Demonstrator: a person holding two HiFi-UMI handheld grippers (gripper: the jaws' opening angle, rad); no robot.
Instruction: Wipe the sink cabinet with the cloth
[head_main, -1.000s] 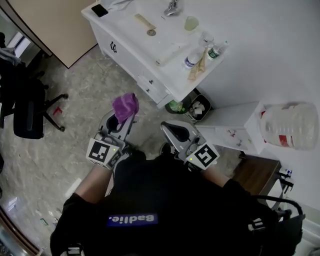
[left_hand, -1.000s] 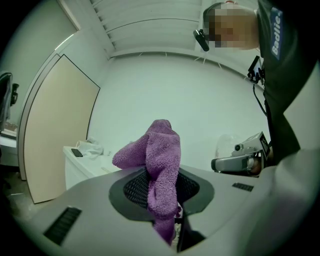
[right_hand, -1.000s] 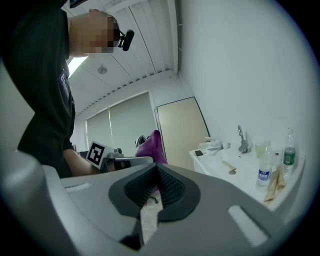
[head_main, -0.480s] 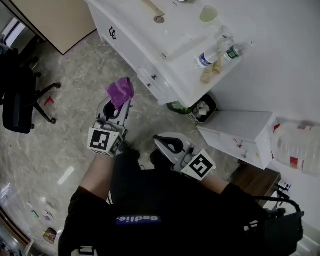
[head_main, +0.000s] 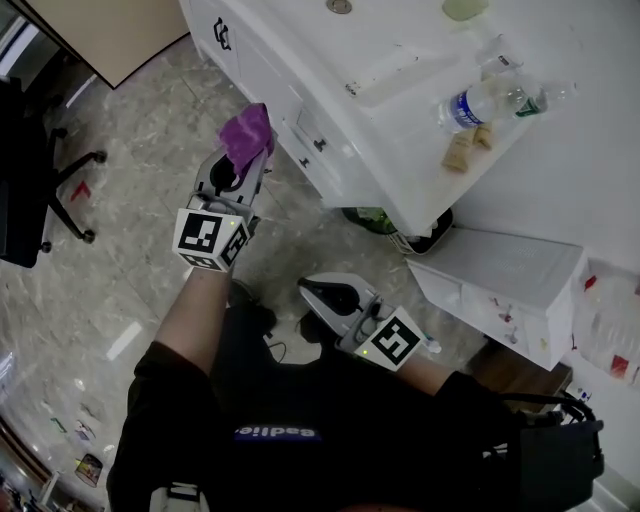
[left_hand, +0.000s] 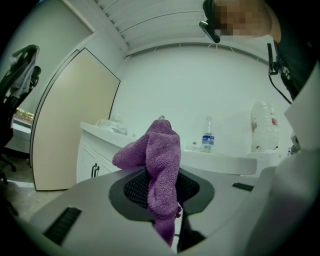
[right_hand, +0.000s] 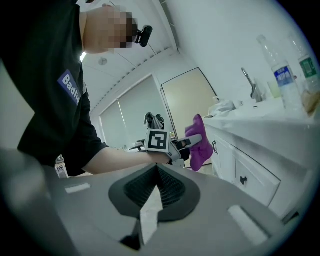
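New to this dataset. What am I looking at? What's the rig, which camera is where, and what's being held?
There is no robot here: a person holds a two-jaw gripper in each hand. One picture comes from a camera on the person's head, looking steeply down. The other two come from cameras riding on each gripper, looking along its jaws. The marker cube on each gripper is part of it. The left gripper is shut on a purple cloth, held up near the front of the white sink cabinet. The right gripper sits low by the person's body, jaws together and empty. On the countertop lie bottles. The blurred patches only hide a face.
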